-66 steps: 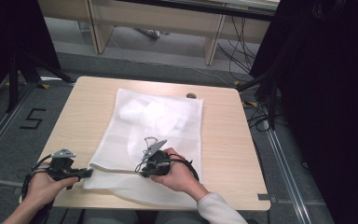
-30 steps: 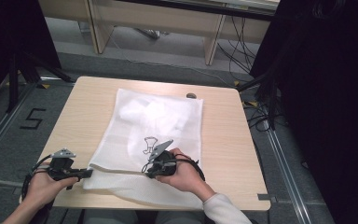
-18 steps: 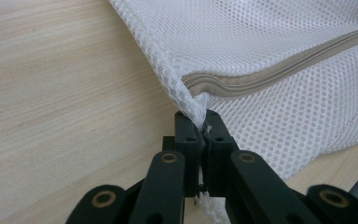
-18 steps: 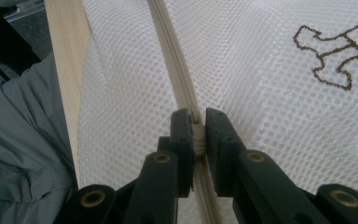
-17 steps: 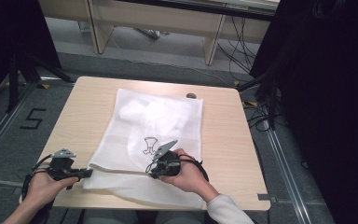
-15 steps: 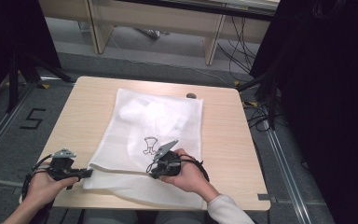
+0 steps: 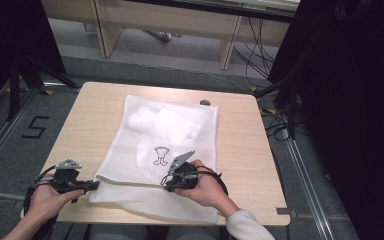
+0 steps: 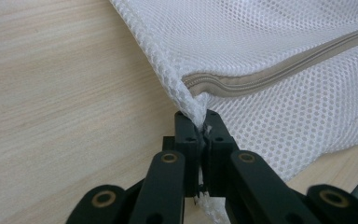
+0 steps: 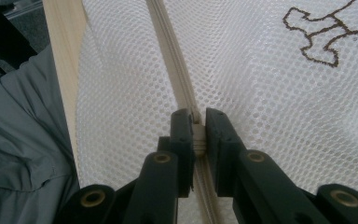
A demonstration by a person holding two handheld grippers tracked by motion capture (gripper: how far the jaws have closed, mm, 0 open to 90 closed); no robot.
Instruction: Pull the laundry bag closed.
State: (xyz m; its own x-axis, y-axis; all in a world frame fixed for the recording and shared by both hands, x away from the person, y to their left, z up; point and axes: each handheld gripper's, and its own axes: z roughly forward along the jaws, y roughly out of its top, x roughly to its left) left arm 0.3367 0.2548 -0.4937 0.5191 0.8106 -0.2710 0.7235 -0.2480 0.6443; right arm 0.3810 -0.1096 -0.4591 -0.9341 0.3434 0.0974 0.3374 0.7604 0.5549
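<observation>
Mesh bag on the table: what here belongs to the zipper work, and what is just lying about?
In the job:
- white mesh bag, corner pinched by the left gripper
- beige zipper, its slider clamped by the right gripper
- white contents inside the bag

Lying about:
- small dark object on the wooden table, beyond the bag
- cables on the floor

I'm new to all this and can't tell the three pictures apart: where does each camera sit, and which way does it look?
High view: above the person's side, looking forward and down on the table; both forearms and hands show.
Left gripper view: rides the left hand-held gripper, looking along its black jaws, shut on the mesh bag corner.
Right gripper view: rides the right hand-held gripper, its jaws pinching the zipper; a grey-clothed lap shows at the left.
Shared: the gripper views both show the bag and its zipper.
</observation>
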